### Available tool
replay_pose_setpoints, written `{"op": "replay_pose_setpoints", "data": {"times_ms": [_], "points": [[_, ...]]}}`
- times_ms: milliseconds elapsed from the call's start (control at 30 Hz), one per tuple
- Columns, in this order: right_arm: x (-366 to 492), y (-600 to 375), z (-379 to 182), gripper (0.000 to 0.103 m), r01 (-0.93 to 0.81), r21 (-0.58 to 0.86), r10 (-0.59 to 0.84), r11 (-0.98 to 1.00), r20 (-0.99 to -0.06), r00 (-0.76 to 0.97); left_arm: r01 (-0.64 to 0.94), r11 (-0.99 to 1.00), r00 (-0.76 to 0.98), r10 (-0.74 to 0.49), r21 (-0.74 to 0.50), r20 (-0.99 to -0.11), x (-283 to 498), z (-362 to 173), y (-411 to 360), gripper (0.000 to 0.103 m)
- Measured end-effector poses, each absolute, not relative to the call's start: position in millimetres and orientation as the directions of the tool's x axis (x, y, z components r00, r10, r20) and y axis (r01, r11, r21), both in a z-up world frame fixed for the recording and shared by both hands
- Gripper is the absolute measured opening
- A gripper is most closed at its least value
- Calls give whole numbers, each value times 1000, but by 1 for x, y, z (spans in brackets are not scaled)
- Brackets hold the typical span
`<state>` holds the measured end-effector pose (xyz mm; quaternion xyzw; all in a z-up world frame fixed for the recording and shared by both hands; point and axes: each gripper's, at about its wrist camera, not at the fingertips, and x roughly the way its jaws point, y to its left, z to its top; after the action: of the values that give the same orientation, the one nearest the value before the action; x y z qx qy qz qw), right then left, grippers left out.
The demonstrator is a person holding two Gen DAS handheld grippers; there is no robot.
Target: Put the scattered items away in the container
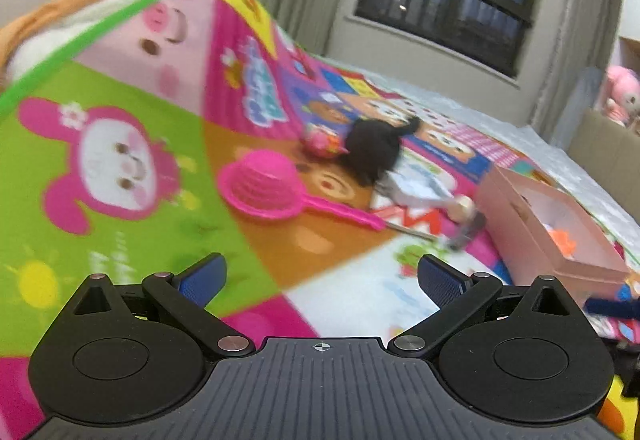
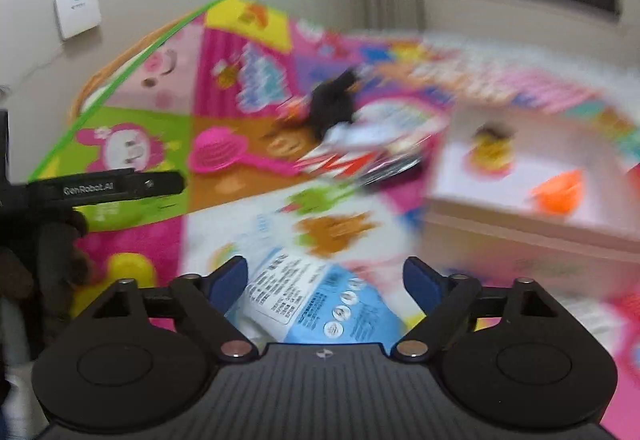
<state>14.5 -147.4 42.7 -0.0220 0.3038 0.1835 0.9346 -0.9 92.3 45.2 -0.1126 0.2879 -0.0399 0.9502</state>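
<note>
Right gripper [image 2: 322, 282] fingers apart, blue-white packet [image 2: 320, 304] between them, contact unclear. Left gripper [image 1: 322, 278] fingers apart, empty, over the mat [image 1: 120, 240]. Ahead: pink scoop [image 1: 264, 187], black toy [image 1: 376, 151], papers [image 1: 420, 187]. Pink box [image 1: 560, 260] on the right holds orange toy [image 2: 558, 191], yellow toy [image 2: 492, 147]. Both grippers tilt down

The left tongs [image 1: 322, 280] hang open and empty above the play mat [image 1: 120, 119]. A pink scoop [image 1: 264, 185] lies left of the pink box [image 1: 560, 232], with a blurred black thing [image 1: 376, 151], perhaps cloth, between them.
</note>
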Motion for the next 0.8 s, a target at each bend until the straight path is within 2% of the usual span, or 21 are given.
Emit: {"op": "replay_pose_setpoints", "data": {"times_ms": [100, 367, 400, 433, 467, 500, 533, 700, 800], "points": [[6, -176, 47, 93, -299, 55, 278, 953, -552, 786, 126, 962, 805, -241, -241, -542, -9, 43, 66, 103], [0, -231, 41, 93, -146, 99, 176, 984, -525, 833, 450, 868, 668, -482, -208, -567, -34, 38, -1, 103], [3, -236, 40, 92, -132, 113, 172, 985, -527, 832, 477, 855, 647, -498, -202, -577, -36, 36, -9, 103], [7, -239, 38, 85, -128, 121, 173, 984, -531, 830, 497, 847, 635, -502, -187, -588, -39, 34, -17, 103], [13, -239, 37, 78, -134, 123, 180, 983, -539, 823, 508, 845, 630, -495, -165, -598, -40, 32, -24, 103], [22, -237, 34, 62, -144, 124, 189, 982, -556, 809, 507, 851, 634, -476, -137, -610, -40, 29, -29, 103], [31, -234, 31, 52, -156, 130, 203, 979, -576, 792, 494, 863, 645, -444, -104, -622, -40, 27, -33, 103], [49, -212, 15, 49, -229, 139, 265, 963, -623, 736, 364, 931, 711, -295, -25, -639, -30, 26, -17, 103], [35, -194, 14, 49, -328, 146, 343, 933, -632, 694, 237, 970, 763, -157, 46, -627, -21, 28, 4, 103]]}}
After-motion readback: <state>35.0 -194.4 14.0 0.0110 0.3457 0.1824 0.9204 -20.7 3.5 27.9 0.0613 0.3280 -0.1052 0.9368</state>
